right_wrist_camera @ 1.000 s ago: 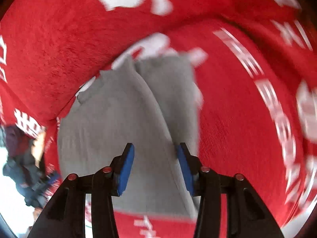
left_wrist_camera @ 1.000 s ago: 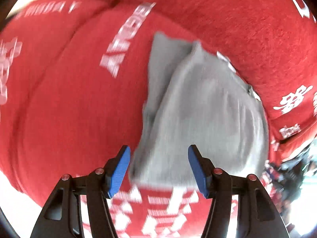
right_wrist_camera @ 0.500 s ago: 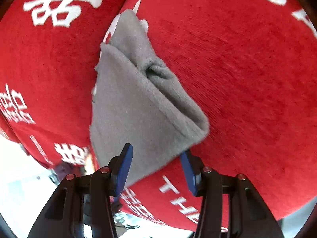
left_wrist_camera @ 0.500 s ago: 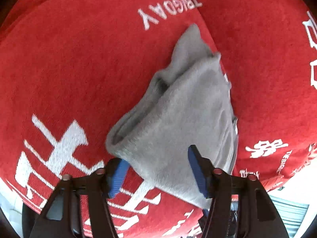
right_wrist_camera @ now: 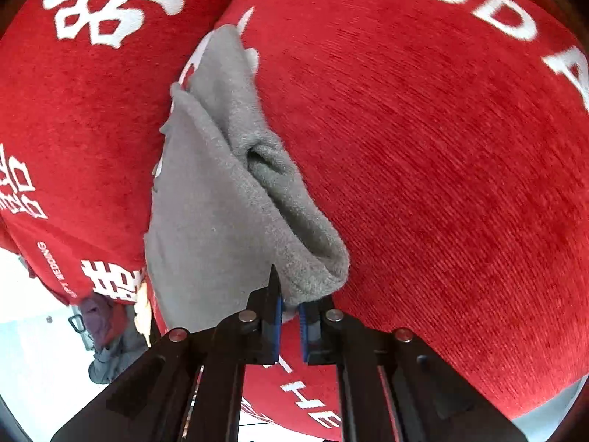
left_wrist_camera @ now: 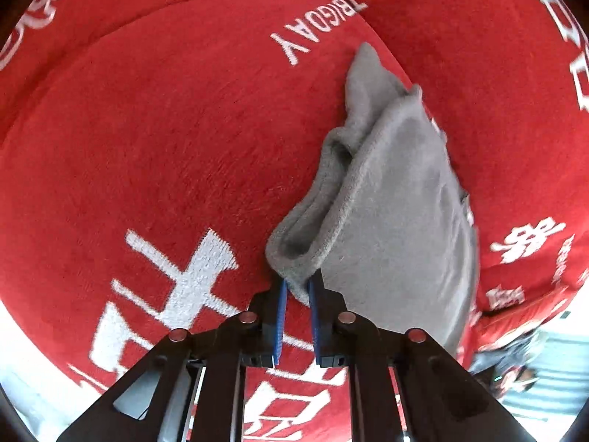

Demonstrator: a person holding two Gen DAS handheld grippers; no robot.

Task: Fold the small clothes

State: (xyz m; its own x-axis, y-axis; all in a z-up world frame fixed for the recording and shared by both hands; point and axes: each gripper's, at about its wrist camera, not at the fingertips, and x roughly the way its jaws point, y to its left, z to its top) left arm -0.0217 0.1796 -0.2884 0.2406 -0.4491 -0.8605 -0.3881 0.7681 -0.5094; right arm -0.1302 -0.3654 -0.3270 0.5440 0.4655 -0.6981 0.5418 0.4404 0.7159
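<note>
Garment: small grey fleece piece (left_wrist_camera: 397, 199), folded, lying on the red cover (left_wrist_camera: 154, 140) with white lettering.
Left gripper (left_wrist_camera: 295, 287): fingers closing, pinching the garment's near folded corner.
Right gripper (right_wrist_camera: 291, 307): fingers clamped together on the opposite near corner of the cloth.

We saw one small grey garment (left_wrist_camera: 397, 199), soft and fleecy, lying folded in layers on a red cover (left_wrist_camera: 154, 140) printed with white lettering. Its thick hemmed edges ran lengthwise, and a rolled fold gaped open along one side. One narrow end tapered away; the two near corners were bunched up.
</note>
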